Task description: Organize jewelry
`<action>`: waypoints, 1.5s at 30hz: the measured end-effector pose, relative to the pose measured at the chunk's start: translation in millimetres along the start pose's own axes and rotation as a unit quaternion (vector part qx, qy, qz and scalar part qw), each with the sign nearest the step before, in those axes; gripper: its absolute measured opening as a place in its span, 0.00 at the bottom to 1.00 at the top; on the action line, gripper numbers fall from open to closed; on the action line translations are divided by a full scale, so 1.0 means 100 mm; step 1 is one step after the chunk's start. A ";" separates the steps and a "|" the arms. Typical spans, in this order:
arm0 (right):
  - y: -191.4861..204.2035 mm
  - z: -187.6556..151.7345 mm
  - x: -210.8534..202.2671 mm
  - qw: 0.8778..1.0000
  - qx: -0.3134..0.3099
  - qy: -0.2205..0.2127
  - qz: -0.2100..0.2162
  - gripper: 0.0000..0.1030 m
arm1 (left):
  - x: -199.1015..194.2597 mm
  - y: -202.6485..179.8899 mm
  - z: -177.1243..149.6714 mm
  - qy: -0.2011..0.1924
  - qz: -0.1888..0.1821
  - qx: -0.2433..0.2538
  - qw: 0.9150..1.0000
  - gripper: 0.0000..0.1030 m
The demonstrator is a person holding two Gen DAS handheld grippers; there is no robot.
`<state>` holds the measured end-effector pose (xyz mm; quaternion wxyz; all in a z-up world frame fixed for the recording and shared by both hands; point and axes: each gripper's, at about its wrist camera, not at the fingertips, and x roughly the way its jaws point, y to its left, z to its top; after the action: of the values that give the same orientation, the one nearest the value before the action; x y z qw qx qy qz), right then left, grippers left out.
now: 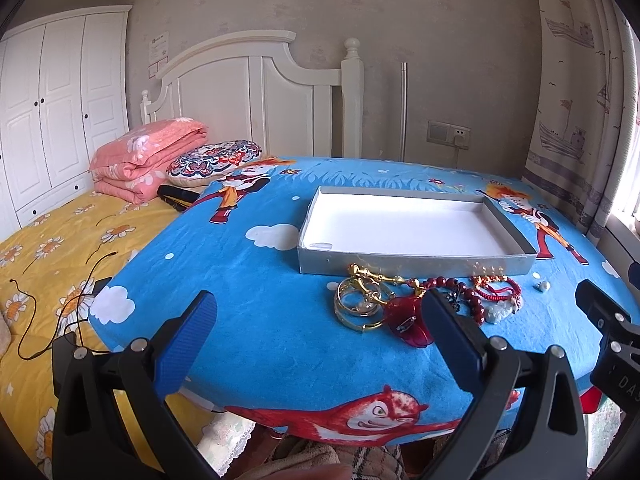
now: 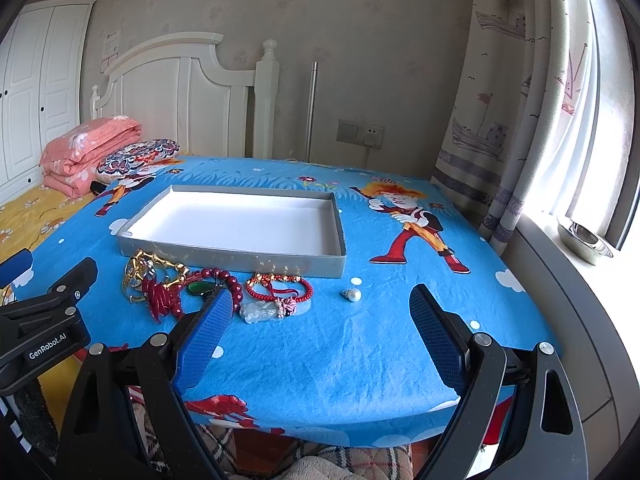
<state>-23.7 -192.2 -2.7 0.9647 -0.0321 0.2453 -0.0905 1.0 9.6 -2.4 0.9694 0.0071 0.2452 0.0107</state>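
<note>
In the right wrist view we see the right tongs (image 2: 320, 320) spread wide and holding nothing at the lower centre, above the blue cartoon-print surface (image 2: 400, 216). The grey shallow box (image 2: 240, 258) lies at frame centre, its white floor bare. Just below its near wall lie the gold bangles (image 2: 136, 272), dark red bead bracelet (image 2: 228, 280), red cord bracelet (image 2: 280, 286) and, apart to the right, a pearl (image 2: 353, 295). In the left wrist view, the left tongs (image 1: 316, 328) likewise stand wide, holding nothing.
</note>
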 end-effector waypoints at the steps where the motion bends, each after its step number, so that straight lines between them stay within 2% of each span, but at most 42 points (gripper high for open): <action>1: 0.01 -0.01 -0.01 1.000 -0.001 0.000 0.000 0.82 | 0.00 0.01 0.00 0.000 0.001 -0.002 1.000 0.96; 29: 0.02 -0.03 0.01 1.000 -0.001 0.008 0.006 0.82 | -0.01 0.07 0.01 0.004 0.004 -0.015 1.000 0.96; 45: 0.01 -0.03 0.03 1.000 0.005 0.013 0.012 0.82 | -0.01 0.07 0.00 0.008 -0.009 -0.015 1.000 0.96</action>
<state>-22.4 -192.3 -6.5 0.9626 -0.0232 0.2577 -0.0802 0.2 16.3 -2.1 0.9675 -0.0098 0.2528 0.0053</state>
